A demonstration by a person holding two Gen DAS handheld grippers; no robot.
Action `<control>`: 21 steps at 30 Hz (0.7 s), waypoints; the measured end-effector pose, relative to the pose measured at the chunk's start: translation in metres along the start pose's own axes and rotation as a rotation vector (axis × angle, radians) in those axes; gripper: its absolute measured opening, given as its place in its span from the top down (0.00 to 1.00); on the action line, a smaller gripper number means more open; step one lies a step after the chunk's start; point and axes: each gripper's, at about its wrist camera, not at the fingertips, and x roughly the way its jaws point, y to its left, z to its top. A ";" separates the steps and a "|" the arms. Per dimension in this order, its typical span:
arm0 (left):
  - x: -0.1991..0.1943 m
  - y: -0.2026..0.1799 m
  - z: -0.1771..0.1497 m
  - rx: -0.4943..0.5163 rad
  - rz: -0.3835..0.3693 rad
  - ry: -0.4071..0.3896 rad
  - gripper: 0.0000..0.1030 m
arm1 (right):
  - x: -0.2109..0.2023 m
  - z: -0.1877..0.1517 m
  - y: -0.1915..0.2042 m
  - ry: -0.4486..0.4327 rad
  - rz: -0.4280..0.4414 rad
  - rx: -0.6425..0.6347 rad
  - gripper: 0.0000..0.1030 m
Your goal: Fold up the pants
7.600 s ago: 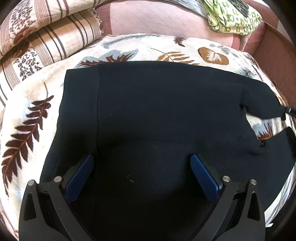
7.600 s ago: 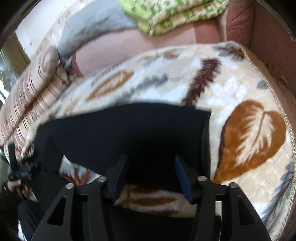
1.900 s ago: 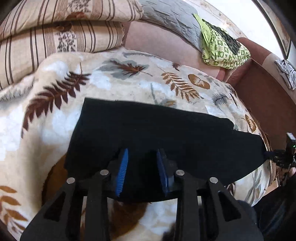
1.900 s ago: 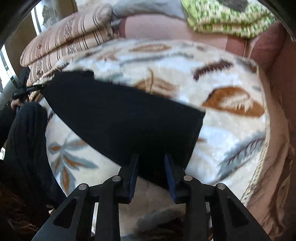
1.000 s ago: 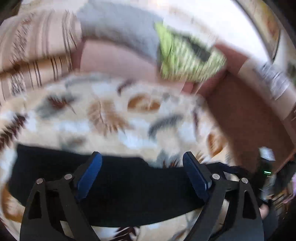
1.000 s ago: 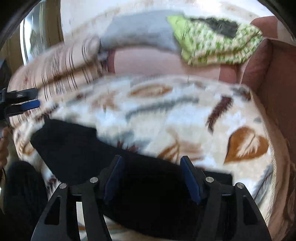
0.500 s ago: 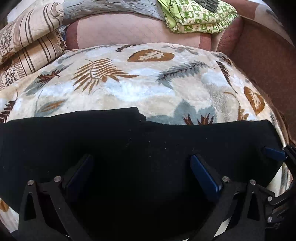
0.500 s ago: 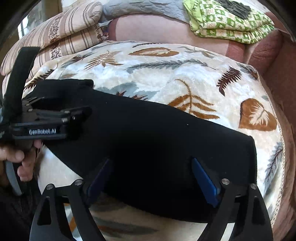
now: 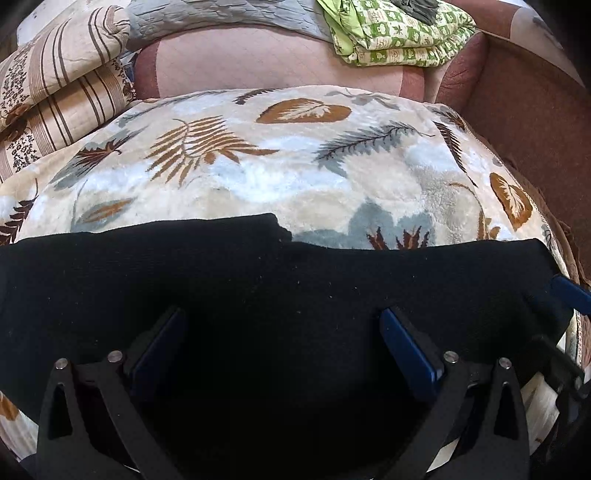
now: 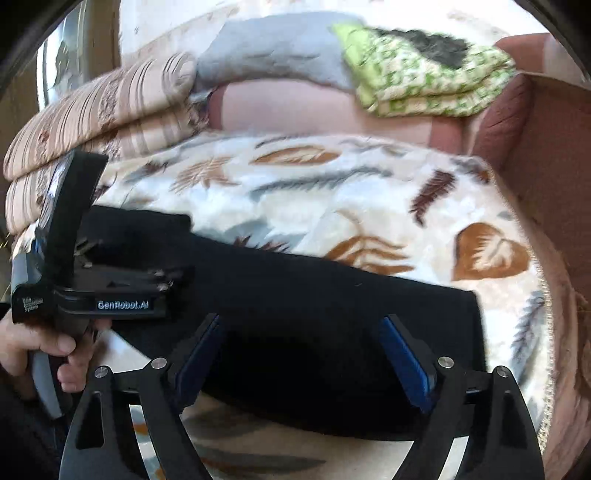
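Black pants (image 9: 280,295) folded into long band, flat on near half of leaf-print blanket (image 9: 295,177). Left gripper (image 9: 284,350) low over pants' middle, jaws spread wide, gripping nothing. Right gripper (image 10: 303,354) over pants' right end, jaws likewise wide apart, nothing held. Beyond blanket: striped bedding (image 9: 55,96) at left, green patterned cloth (image 9: 399,33) at right.

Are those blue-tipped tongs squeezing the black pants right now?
No: in the right wrist view the right tongs stand wide open over the black pants.
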 end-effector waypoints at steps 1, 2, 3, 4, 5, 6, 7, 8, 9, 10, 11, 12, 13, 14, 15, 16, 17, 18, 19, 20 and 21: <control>0.000 0.000 0.000 0.000 -0.001 0.000 0.00 | 0.016 -0.006 -0.004 0.098 -0.003 0.008 0.14; 0.000 0.000 0.000 0.001 -0.001 0.000 0.00 | 0.023 -0.011 -0.006 0.124 0.004 0.009 0.13; 0.001 0.000 0.000 0.003 0.001 0.001 0.00 | 0.018 -0.011 -0.006 0.076 0.003 0.004 0.12; 0.000 0.000 0.000 0.002 0.002 -0.002 0.00 | 0.019 -0.009 -0.004 0.099 0.000 -0.008 0.12; -0.001 0.000 0.000 0.002 0.003 -0.002 0.00 | 0.018 -0.009 -0.004 0.098 0.000 -0.012 0.12; -0.001 0.001 0.000 0.002 0.003 -0.003 0.00 | 0.019 -0.010 -0.004 0.095 0.006 -0.004 0.11; 0.000 0.000 0.000 0.003 0.002 -0.002 0.00 | 0.019 -0.009 -0.005 0.095 0.007 0.001 0.11; 0.000 0.000 0.000 0.004 0.003 -0.002 0.00 | 0.019 -0.008 -0.004 0.099 0.006 -0.001 0.11; -0.001 0.000 0.000 0.005 0.005 -0.003 0.00 | 0.019 -0.008 -0.003 0.102 0.005 -0.003 0.11; -0.001 0.001 -0.001 0.005 0.005 -0.005 0.00 | 0.020 -0.008 -0.002 0.105 0.007 -0.001 0.11; -0.002 0.001 -0.001 0.006 0.006 -0.006 0.00 | 0.019 -0.006 -0.004 0.108 0.010 0.000 0.11; -0.001 0.000 -0.001 0.006 0.007 -0.005 0.00 | 0.017 -0.005 -0.005 0.109 0.017 0.002 0.11; -0.001 0.000 -0.001 0.006 0.007 -0.004 0.00 | 0.011 -0.006 -0.008 0.093 0.024 0.017 0.12; -0.001 0.000 -0.001 0.005 0.007 -0.004 0.00 | 0.005 -0.007 -0.014 0.066 0.034 0.044 0.13; -0.002 0.001 -0.001 0.005 0.008 -0.005 0.00 | -0.005 -0.011 -0.022 0.027 0.038 0.087 0.13; -0.001 0.000 -0.001 0.006 0.007 -0.004 0.00 | -0.012 -0.013 -0.029 -0.002 0.036 0.124 0.13; -0.002 0.001 -0.001 0.005 0.007 -0.005 0.00 | -0.021 -0.016 -0.039 -0.032 0.034 0.170 0.13; -0.001 0.000 -0.001 0.005 0.007 -0.005 0.00 | -0.033 -0.022 -0.054 -0.075 0.046 0.239 0.13; -0.001 0.000 -0.001 0.006 0.007 -0.005 0.00 | -0.040 -0.026 -0.064 -0.103 0.065 0.287 0.13; -0.001 0.000 -0.001 0.006 0.007 -0.005 0.00 | -0.047 -0.032 -0.076 -0.130 0.090 0.341 0.13; -0.002 0.001 -0.001 0.005 0.008 -0.005 0.00 | -0.053 -0.039 -0.088 -0.151 0.113 0.398 0.13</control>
